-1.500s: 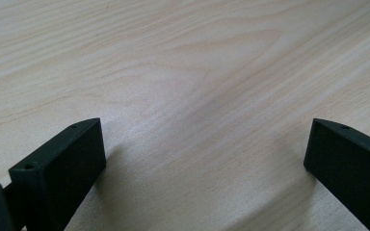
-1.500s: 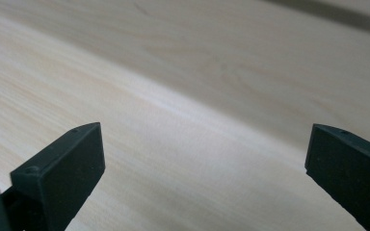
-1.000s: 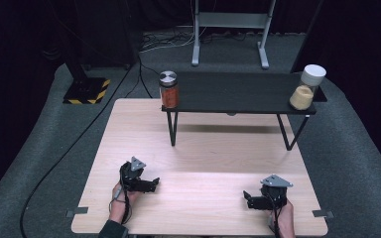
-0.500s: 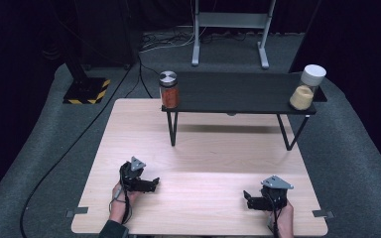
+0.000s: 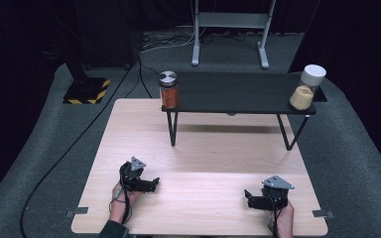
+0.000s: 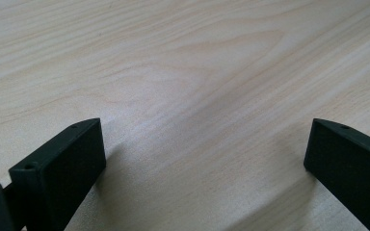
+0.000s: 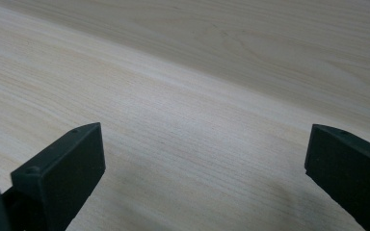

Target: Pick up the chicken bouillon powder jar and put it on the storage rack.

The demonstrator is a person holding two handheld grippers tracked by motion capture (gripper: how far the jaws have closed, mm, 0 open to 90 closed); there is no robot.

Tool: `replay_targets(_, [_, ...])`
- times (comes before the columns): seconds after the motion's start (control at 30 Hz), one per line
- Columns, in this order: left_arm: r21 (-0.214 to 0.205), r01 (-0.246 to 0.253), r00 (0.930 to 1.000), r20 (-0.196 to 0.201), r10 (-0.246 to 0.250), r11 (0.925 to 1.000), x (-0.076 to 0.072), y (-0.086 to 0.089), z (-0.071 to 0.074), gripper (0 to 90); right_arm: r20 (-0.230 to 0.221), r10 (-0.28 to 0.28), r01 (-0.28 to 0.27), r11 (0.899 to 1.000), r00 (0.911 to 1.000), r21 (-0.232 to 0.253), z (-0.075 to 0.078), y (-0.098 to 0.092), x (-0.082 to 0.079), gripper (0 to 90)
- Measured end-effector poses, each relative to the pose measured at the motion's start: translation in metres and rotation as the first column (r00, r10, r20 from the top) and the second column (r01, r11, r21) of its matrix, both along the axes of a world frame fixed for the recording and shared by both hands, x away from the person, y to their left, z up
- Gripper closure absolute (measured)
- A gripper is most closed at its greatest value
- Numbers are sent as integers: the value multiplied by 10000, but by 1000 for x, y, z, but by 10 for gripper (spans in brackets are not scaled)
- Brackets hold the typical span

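My left gripper [image 5: 154,184] rests on the wooden table [image 5: 203,148] near its front left, held by a hand, jaws pointing right. In the left gripper view the left gripper [image 6: 204,144] stands open over bare wood, nothing between its fingers [image 6: 62,163]. My right gripper [image 5: 248,197] lies near the front right, jaws pointing left. The right gripper [image 7: 204,144] is likewise open above bare wood in its own view. A jar with red contents and a metal lid [image 5: 168,90] stands at the left end of a black shelf [image 5: 238,94]. A jar with yellowish contents and a white lid [image 5: 306,88] stands at the right end.
The black shelf stands on thin legs [image 5: 172,130] across the far half of the table. Beyond the table are a grey stand [image 5: 230,29], a black-and-yellow striped base [image 5: 87,90] and cables [image 5: 69,153] on the grey floor.
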State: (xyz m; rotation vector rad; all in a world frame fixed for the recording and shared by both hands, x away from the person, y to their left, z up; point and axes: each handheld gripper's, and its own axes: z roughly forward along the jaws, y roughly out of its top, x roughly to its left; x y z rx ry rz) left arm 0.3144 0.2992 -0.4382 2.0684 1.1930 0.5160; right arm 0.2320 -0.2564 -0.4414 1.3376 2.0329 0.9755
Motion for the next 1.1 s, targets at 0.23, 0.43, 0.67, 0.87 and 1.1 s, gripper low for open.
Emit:
replay_targets(0.23, [25, 18, 10000, -10, -18, 10000, 0, 0, 0, 3, -34, -10, 9, 9999, 10000, -130, 1, 2, 1, 0])
replay_targets(0.43, [22, 18, 10000, -8, -18, 10000, 0, 0, 0, 3, 6, 0, 0, 9998, 10000, -181, 0, 3, 0, 0])
replay_targets(0.67, [24, 18, 10000, -10, -18, 10000, 0, 0, 0, 3, 49, -87, 87, 9999, 10000, -140, 0, 3, -1, 0])
replay_targets(0.87, [23, 18, 10000, -9, -18, 10000, 0, 0, 0, 3, 49, -103, 103, 9998, 9999, -172, 0, 4, -1, 0])
replay_targets(1.1, [-4, 1, 10000, -5, -1, 10000, 0, 0, 0, 3, 96, -133, 134, 9998, 9999, -141, 0, 3, -2, 0])
